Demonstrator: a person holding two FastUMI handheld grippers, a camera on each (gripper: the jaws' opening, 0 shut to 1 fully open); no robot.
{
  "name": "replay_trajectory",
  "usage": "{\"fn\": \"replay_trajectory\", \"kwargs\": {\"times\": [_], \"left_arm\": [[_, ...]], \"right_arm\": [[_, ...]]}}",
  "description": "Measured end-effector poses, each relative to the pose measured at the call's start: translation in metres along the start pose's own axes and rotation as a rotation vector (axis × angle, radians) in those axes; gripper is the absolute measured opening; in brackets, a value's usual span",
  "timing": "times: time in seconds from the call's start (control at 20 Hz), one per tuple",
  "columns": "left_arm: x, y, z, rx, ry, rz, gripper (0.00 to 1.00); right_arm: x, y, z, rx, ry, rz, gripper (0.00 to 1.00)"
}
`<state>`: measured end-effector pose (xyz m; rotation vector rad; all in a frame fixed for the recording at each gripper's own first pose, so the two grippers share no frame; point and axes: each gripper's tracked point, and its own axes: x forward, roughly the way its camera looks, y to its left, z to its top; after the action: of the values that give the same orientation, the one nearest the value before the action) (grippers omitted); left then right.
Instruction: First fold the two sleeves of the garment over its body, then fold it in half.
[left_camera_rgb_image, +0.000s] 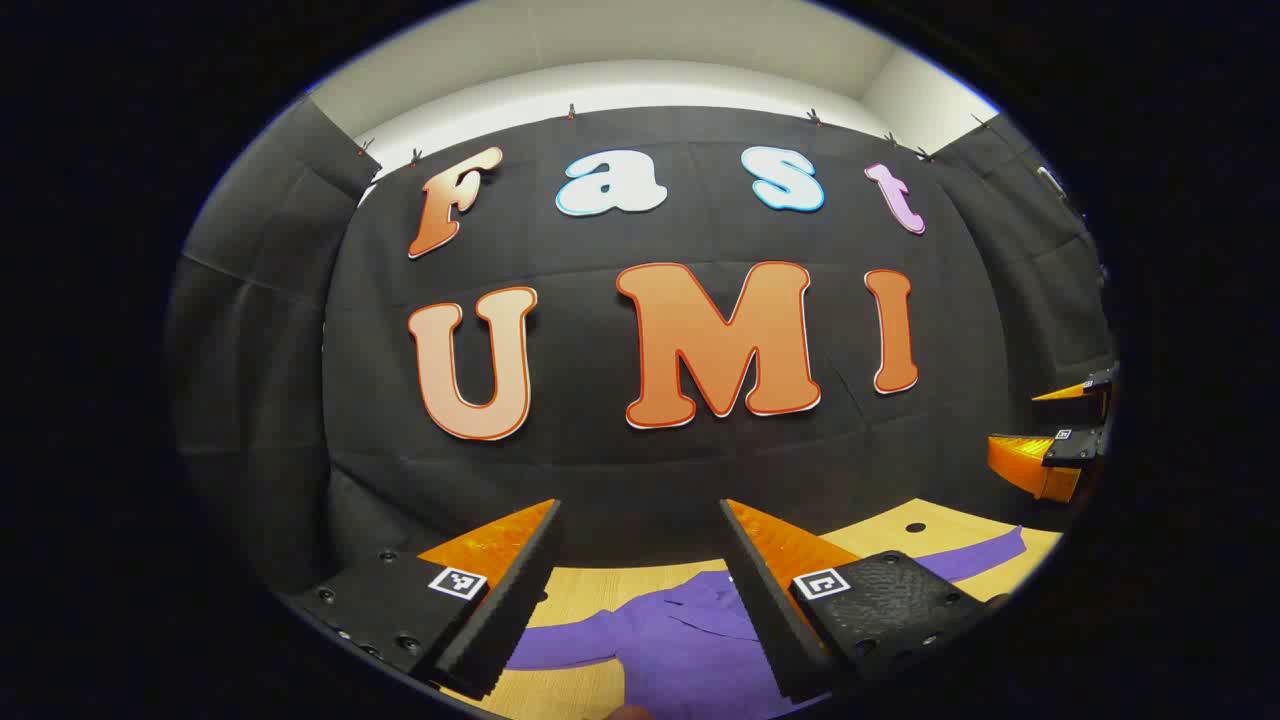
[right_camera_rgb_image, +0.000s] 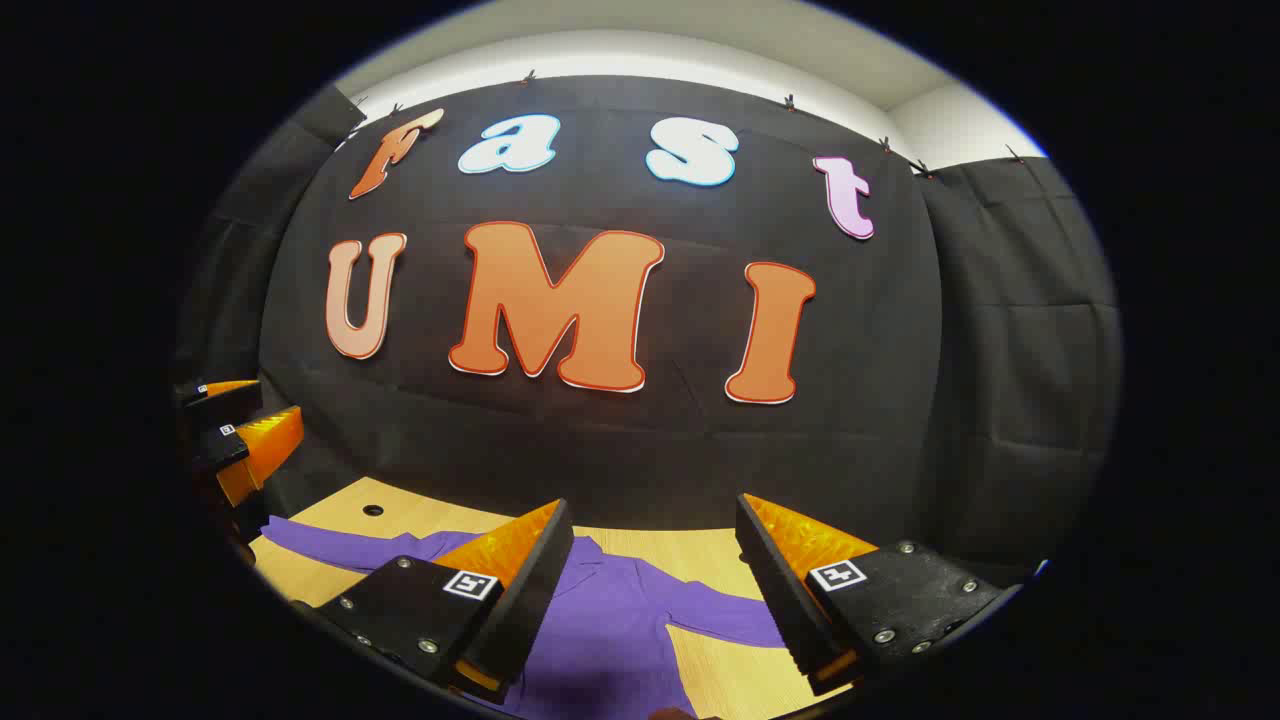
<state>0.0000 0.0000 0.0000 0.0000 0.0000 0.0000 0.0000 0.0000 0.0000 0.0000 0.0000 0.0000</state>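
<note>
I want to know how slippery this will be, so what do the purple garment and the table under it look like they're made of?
The purple garment looks like soft woven cloth with a matte finish: it lies limp, with shallow creases and no shine. The exact fibre can't be told. The table looks like light wood or a wood-look laminate, smooth with faint straight grain lines and a slight sheen; which of the two stays open.

A pale wooden counter (left_camera_rgb_image: 590, 590) stands against the black cloth wall, with 1 small dark hole (right_camera_rgb_image: 372, 510) in its top. A purple garment (right_camera_rgb_image: 610, 620) lies flat on it, both sleeves spread out to the sides.
</note>
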Motion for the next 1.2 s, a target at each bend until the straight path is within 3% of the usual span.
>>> {"fn": "replay_trajectory", "kwargs": {"times": [1.2], "left_arm": [[-0.005,-0.004,0.001,-0.005,0.0,-0.03,0.95]], "right_arm": [[-0.002,-0.013,-0.006,-0.041,0.016,-0.006,0.97]]}}
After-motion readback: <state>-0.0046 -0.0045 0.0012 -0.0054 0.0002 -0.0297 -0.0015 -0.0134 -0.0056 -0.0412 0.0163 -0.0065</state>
